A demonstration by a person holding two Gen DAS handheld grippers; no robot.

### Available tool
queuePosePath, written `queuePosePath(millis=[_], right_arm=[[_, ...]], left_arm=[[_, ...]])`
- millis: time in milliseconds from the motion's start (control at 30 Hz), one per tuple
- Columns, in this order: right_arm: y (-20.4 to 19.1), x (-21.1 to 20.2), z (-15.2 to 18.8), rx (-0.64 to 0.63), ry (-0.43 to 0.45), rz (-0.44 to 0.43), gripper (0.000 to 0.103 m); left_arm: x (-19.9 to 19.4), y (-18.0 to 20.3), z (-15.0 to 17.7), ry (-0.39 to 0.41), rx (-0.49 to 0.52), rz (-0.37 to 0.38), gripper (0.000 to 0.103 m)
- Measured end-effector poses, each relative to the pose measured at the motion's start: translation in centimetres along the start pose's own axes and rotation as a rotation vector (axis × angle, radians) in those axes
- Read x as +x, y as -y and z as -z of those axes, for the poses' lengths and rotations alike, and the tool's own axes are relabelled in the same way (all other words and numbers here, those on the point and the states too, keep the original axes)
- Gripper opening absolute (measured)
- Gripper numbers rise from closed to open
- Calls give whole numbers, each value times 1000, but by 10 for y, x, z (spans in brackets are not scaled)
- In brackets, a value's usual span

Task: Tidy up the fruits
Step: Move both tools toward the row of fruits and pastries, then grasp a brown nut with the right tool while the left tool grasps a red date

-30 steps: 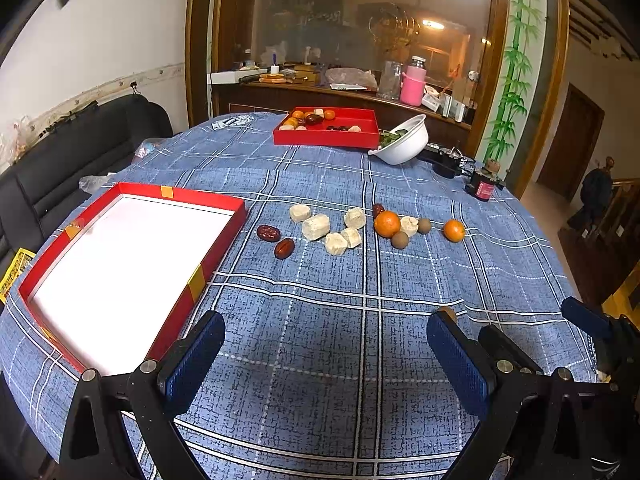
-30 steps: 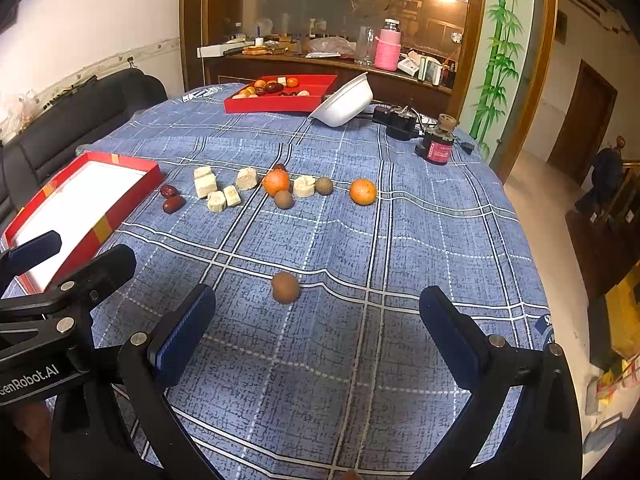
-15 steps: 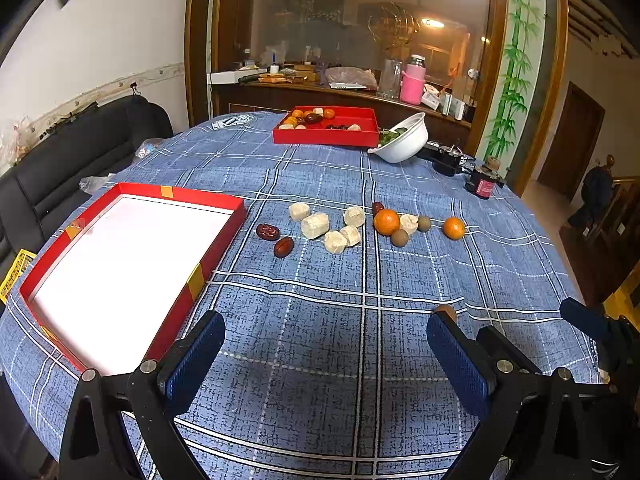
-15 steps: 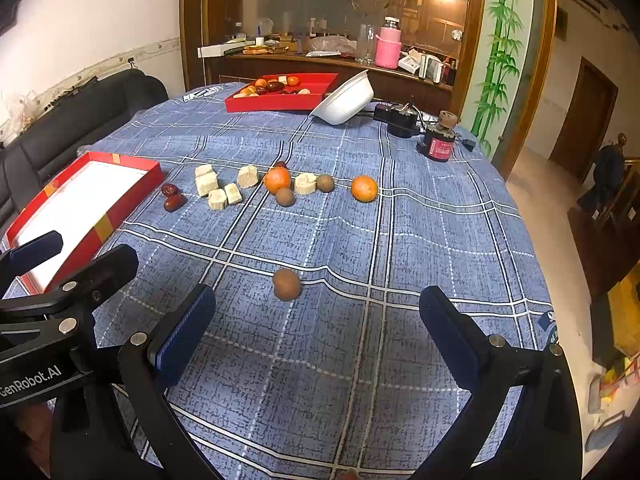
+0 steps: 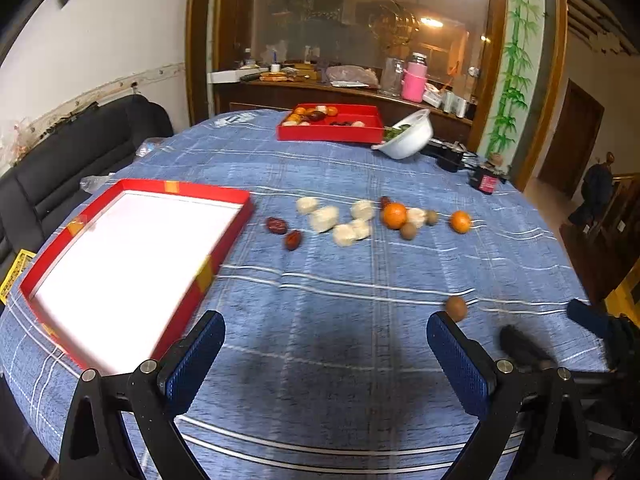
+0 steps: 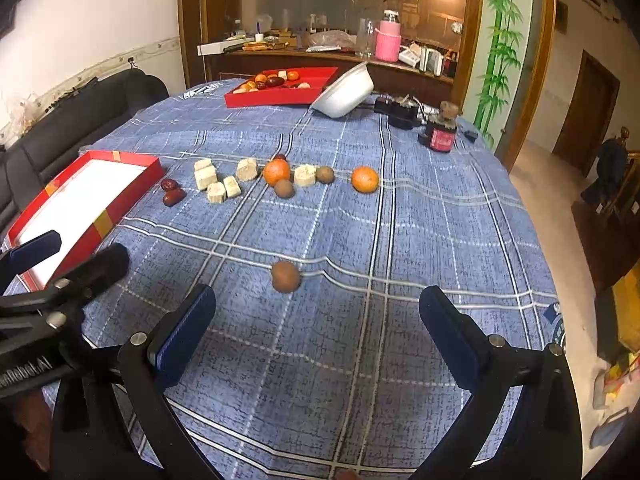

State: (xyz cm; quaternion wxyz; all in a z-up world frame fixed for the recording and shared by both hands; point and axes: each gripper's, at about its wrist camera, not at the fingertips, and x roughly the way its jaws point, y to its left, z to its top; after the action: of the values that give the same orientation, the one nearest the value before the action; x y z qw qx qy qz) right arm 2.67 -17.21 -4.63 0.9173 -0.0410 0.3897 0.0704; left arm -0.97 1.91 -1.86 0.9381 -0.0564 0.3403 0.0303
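Observation:
An empty red tray with a white floor (image 5: 120, 256) (image 6: 76, 196) lies at the table's left. A row of fruit and pale cakes runs across the middle: two dark red dates (image 5: 277, 225), several cakes (image 5: 324, 218), an orange (image 5: 394, 215) (image 6: 276, 171) and a second orange (image 5: 460, 221) (image 6: 365, 179). One brown round fruit (image 6: 285, 276) (image 5: 456, 309) sits alone nearer me. My left gripper (image 5: 326, 354) is open over bare cloth. My right gripper (image 6: 316, 330) is open just short of the lone brown fruit.
A second red tray (image 5: 330, 124) with fruit stands at the far side, beside a tipped white bowl (image 5: 408, 140). Dark gadgets (image 6: 438, 136) lie far right. A black sofa (image 5: 60, 160) is left of the blue plaid table; a sideboard stands behind.
The left gripper has shifted, so the lone brown fruit now shows beside its right finger. The right gripper has edged slightly closer to that fruit. Both stay open.

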Motion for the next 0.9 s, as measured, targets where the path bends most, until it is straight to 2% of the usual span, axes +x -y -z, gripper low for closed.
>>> queuePosePath(millis=[67,100,133,200,267,300,367,400,467,500,600,667,700,900], right_arm=[[9,0,6,12,-60,-37,103],[14,1,9,13,-78,-54,103],[19,3,12,22,-74,-75,103],[23,7,16,25,-75,-103,101],[21,13,17,1,-64,-107,96],[20,18,16,-13,-82,-107,92],[14,28,12,3,-74,-164,76],[10,33,10,4,-82,-177,71],[2,46,2,-3,-93,-204,54],[-2,48,0,4,-83,-227,52],[-10,63,-8,-39,-103,-205,41],[-13,75,-10,-48,-132,-197,27],[-14,79,-10,-50,-145,-198,23],[-7,82,-10,-45,-141,-218,23]], left_arm=[[5,-11,5,-11,-6,-24,99],[10,-17,10,-40,-12,-22,95],[13,-20,12,-58,-14,-18,90],[24,-27,18,-114,-26,-13,88],[30,-28,23,-169,-36,1,88],[33,-28,23,-178,-33,1,88],[37,-26,23,-197,-56,24,88],[38,-27,22,-200,-50,19,88],[39,-28,18,-180,-26,-6,88],[40,-30,16,-172,-12,-20,88],[46,-31,11,-174,4,-38,88],[54,-27,5,-178,5,-26,88],[57,-26,2,-180,10,-30,88],[96,-10,-23,-198,4,5,82]])
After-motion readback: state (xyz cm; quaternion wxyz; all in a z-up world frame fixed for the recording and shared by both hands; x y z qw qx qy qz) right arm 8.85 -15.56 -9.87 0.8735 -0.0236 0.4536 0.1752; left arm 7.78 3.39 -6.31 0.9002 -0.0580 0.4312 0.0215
